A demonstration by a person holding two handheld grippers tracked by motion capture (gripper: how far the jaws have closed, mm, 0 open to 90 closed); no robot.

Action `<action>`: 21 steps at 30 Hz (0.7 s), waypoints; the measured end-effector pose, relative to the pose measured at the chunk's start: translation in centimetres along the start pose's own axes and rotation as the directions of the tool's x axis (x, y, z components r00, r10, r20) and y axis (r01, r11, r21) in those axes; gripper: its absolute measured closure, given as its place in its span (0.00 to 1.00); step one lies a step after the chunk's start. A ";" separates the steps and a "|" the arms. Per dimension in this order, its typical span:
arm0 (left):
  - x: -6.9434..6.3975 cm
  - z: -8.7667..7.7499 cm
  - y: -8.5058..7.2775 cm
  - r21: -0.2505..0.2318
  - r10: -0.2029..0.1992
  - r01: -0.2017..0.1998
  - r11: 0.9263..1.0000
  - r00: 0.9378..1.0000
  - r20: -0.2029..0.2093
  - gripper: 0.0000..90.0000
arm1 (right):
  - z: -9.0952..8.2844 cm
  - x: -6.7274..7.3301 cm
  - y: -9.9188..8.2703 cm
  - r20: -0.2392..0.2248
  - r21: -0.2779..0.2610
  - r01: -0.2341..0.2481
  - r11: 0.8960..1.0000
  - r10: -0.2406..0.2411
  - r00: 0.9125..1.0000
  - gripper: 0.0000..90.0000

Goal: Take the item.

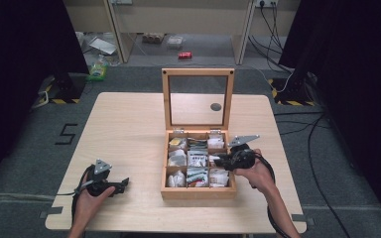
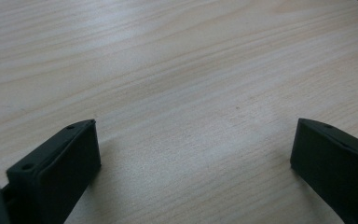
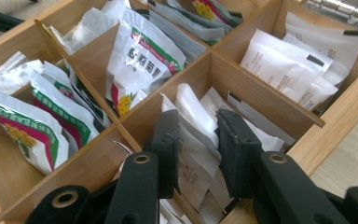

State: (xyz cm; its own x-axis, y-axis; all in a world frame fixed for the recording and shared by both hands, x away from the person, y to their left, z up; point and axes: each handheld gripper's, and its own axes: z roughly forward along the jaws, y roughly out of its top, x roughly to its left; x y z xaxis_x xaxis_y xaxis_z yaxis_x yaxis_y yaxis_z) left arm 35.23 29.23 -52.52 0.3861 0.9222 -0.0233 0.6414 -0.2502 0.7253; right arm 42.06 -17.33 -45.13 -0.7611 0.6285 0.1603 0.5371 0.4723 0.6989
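A wooden box (image 1: 198,194) with a grid of compartments stands on the table, its framed lid (image 1: 197,72) upright and open. Tea sachets sit in the compartments. My right gripper (image 1: 217,160) reaches into the right column's middle compartment. In the right gripper view its jaws (image 3: 198,116) are shut on a white sachet (image 3: 186,100) that stands among other white ones. My left gripper (image 1: 124,184) rests low over the table's front left, away from the box. Its jaws (image 2: 193,144) stand wide open over bare wood with nothing between them.
Neighbouring compartments hold green-and-red printed sachets (image 3: 142,56) and more white sachets (image 3: 284,70). A dark round mark (image 1: 216,106) sits on the table (image 1: 129,129) behind the lid. Cables, a red can (image 1: 184,55) and clutter lie on the floor beyond.
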 end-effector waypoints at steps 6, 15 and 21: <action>0.0 0.0 0.0 -0.001 -0.001 0.001 1.000 1.000 0.000 0.01 | -0.4 -0.1 0.1 0.018 -0.005 -0.008 1.000 0.008 1.000 0.76; 0.0 0.0 0.0 -0.001 -0.001 0.001 1.000 1.000 0.000 0.01 | -0.7 0.1 0.3 0.044 0.000 0.001 1.000 -0.001 0.999 0.71; 0.0 0.0 0.0 -0.001 -0.002 0.002 1.000 1.000 0.000 0.01 | -1.0 0.4 0.6 0.052 -0.019 0.021 1.000 -0.020 0.998 0.70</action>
State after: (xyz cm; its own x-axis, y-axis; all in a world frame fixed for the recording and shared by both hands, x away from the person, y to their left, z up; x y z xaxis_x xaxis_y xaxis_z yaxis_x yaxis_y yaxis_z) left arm 35.23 29.23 -52.52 0.3853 0.9224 -0.0246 0.6411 -0.2484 0.7262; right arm 41.72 -17.39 -43.95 -0.7518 0.6503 0.1093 0.5137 0.4737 0.7154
